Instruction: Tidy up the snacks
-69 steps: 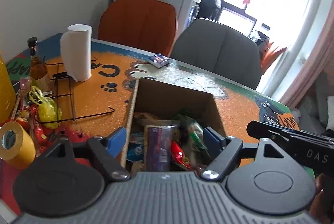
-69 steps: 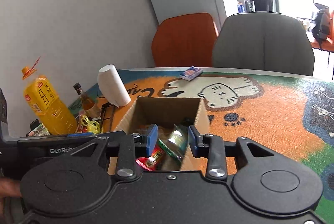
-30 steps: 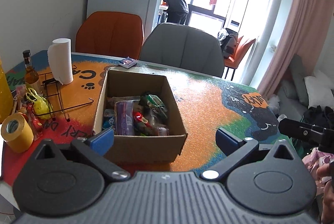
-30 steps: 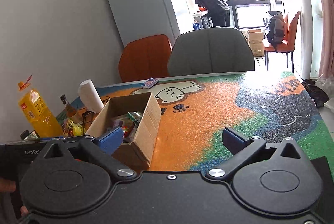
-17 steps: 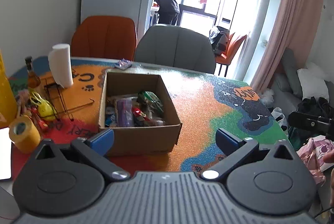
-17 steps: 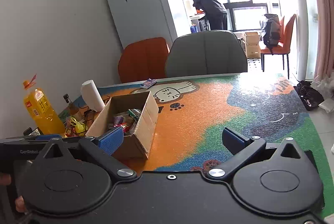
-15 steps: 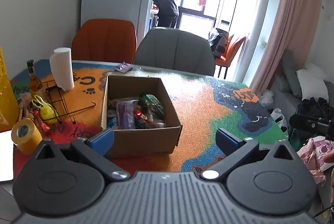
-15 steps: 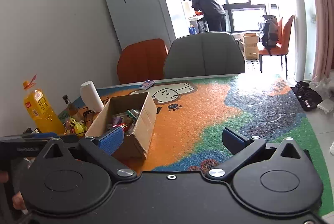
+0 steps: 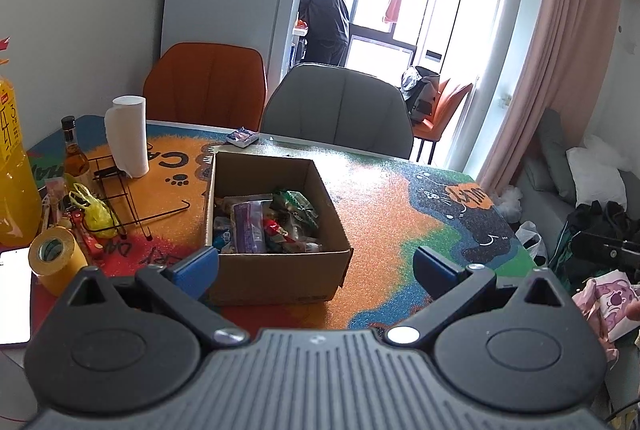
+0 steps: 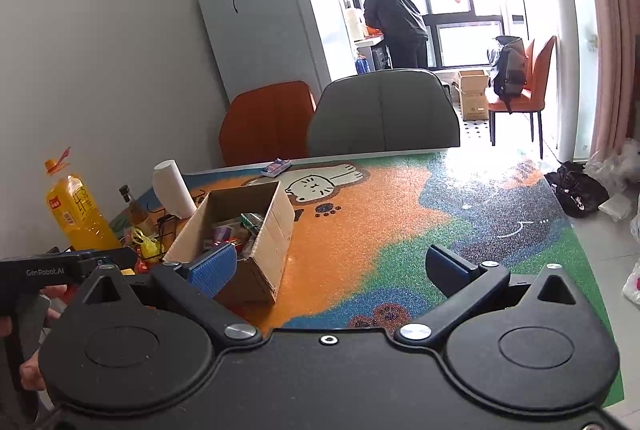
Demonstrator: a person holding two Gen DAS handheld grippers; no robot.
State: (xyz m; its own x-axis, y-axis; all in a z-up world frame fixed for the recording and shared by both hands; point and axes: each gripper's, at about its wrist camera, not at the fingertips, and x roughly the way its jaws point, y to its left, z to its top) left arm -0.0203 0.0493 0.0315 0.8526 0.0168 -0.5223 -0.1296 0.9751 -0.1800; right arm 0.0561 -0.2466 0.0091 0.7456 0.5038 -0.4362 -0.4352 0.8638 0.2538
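Left gripper (image 9: 316, 264), right gripper (image 10: 328, 270): both spread wide, empty, drawn farther back from cardboard box (image 9: 276, 278) of snacks (image 9: 264, 222), now smaller, mid-frame.

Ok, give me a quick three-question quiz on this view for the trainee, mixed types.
1. True or false: the left tongs are shut on a snack.
2. Where are most snacks? A) in the cardboard box B) on the grey chair C) spread over the table's bare middle.
3. Fill in: the white paper roll stands ____ the box, viewed from the left wrist.

Key:
1. False; both the left and right tongs are open and empty.
2. A.
3. Left of, beyond its far corner.
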